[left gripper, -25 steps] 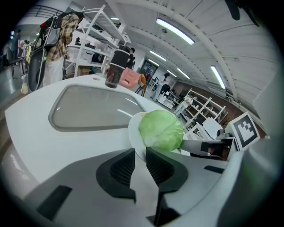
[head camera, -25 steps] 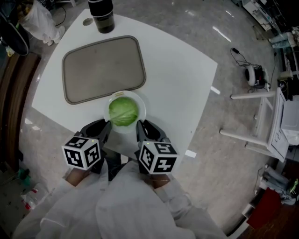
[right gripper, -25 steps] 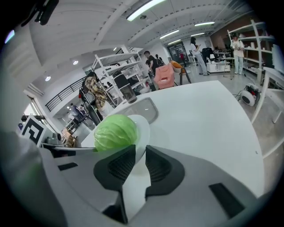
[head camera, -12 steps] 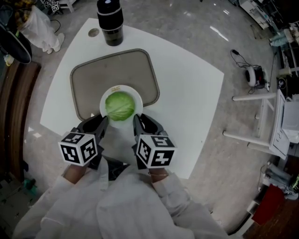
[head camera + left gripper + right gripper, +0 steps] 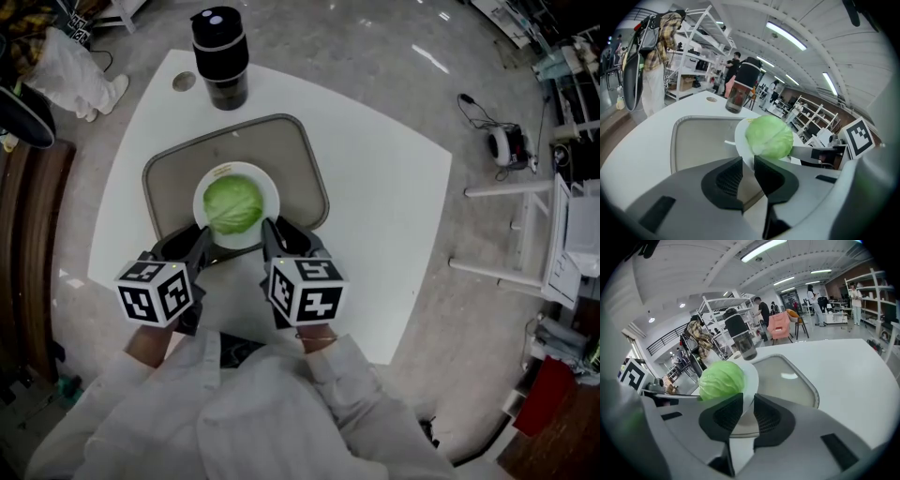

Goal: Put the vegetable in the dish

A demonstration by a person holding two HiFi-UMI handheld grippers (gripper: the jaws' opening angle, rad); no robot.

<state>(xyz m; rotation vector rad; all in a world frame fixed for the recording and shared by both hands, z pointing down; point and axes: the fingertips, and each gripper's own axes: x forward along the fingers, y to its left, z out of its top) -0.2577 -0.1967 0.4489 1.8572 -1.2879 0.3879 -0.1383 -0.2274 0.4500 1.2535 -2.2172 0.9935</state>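
Note:
A green cabbage lies in a round white dish, which is over the near half of a grey tray. Whether the dish rests on the tray or hangs just above it, I cannot tell. My left gripper is shut on the dish's near-left rim and my right gripper on its near-right rim. In the left gripper view the rim runs between the jaws, with the cabbage just beyond. The right gripper view shows the same: rim in the jaws, cabbage to the left.
A black tumbler with a lid stands on the white table just beyond the tray's far edge. The table's corner edge lies near my body. Off the table to the right are a white rack and cables on the floor.
Both grippers have carried the dish with the cabbage away from me, from the table's near edge to over the tray. Their hold on the rim is unchanged.

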